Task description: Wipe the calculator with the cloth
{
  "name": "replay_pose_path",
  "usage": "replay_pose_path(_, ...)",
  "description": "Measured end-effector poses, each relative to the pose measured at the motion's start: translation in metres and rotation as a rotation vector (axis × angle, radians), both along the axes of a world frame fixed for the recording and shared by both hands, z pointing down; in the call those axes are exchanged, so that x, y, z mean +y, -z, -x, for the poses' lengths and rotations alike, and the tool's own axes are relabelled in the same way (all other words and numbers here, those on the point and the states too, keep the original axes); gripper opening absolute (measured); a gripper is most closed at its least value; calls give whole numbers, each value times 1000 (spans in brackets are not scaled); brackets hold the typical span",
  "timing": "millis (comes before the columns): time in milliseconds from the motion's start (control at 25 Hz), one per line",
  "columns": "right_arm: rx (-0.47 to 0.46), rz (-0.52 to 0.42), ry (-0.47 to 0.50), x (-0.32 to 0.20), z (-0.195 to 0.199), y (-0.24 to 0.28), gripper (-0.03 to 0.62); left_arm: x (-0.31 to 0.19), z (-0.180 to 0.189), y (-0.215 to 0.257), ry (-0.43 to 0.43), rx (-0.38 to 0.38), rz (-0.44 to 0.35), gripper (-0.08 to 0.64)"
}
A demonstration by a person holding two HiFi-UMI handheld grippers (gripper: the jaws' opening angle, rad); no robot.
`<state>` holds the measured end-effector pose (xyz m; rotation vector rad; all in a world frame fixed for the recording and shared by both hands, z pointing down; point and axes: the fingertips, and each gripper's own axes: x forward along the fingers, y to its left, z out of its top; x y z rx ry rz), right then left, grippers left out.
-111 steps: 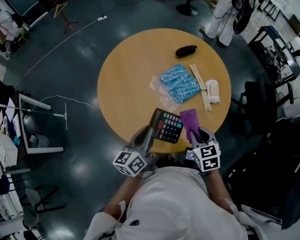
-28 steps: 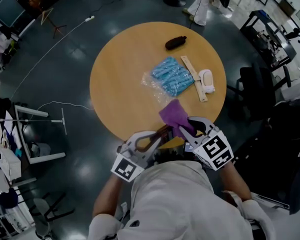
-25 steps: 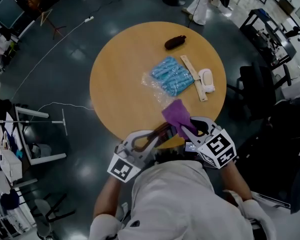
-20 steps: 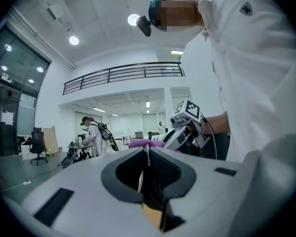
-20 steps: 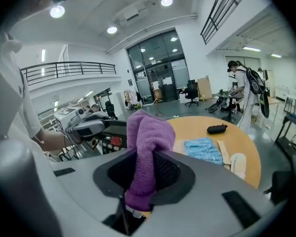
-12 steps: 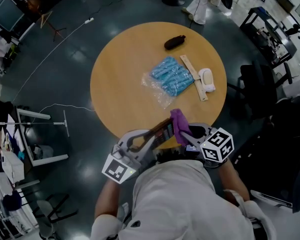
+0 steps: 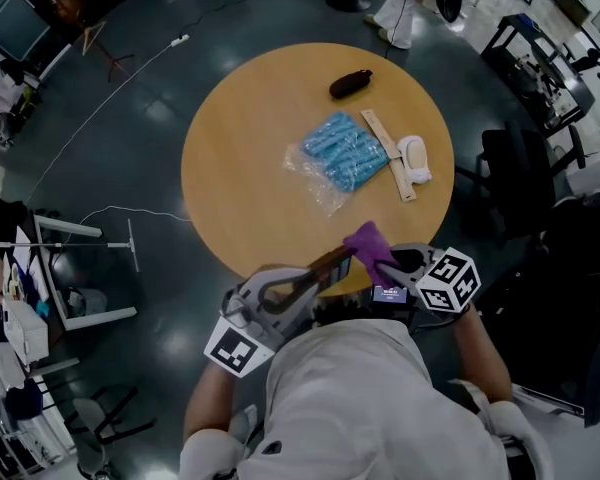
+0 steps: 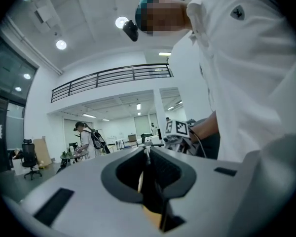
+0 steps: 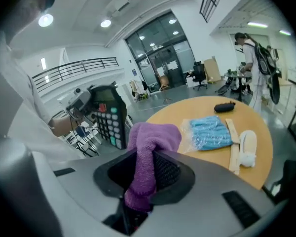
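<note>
Lifted since the earliest frame, the calculator [image 7: 338, 258] no longer lies flat on the tabletop; it is in the air over the near edge of the round wooden table [image 7: 240, 168], tipped up on its side. The cloth [image 7: 368, 239] has dropped from its raised position of a second ago and now sits just beside the calculator's upper end.

The left gripper [image 7: 310, 276] has its jaws closed narrowly on the calculator's thin edge; in the left gripper view the slim dark slab [image 8: 149, 191] runs edge-on between the ribbed pads. The right gripper [image 7: 388, 265] pinches the cloth, a soft purple knit that bunches above the jaws and hangs limp below them [image 9: 150, 152]. From there the calculator's face [image 9: 108, 115] shows a dark body with rows of small keys, some green and red.

Farther across the tabletop, towards its right edge, lie a crinkled clear bag of blue material [image 7: 345, 156], a flat pale wooden strip [image 7: 388, 155] and a rounded white object [image 7: 414, 160] touching that strip. A small black pouch [image 7: 349, 84] sits near the far edge.
</note>
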<state>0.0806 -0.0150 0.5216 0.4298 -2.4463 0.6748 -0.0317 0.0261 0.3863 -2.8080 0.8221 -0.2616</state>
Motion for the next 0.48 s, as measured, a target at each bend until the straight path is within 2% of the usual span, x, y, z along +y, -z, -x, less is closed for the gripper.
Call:
replay_pose_path(120,-77,-109,147,-13,-12,55,84,12,-10,5,-72,-45,-26,43)
replay_pose_path(240,-209,-198,419,-1,-8,125,84,30,-23,9,-169,-79,-34,43)
replay_pose_path(360,-334,-179,624,19,6,182,84,48,-38,23,-265,-91,-64,43)
replay_pose_path(480,-354,-122,781,41,21,204,84,58,-52,37,-316,-91,-103,43)
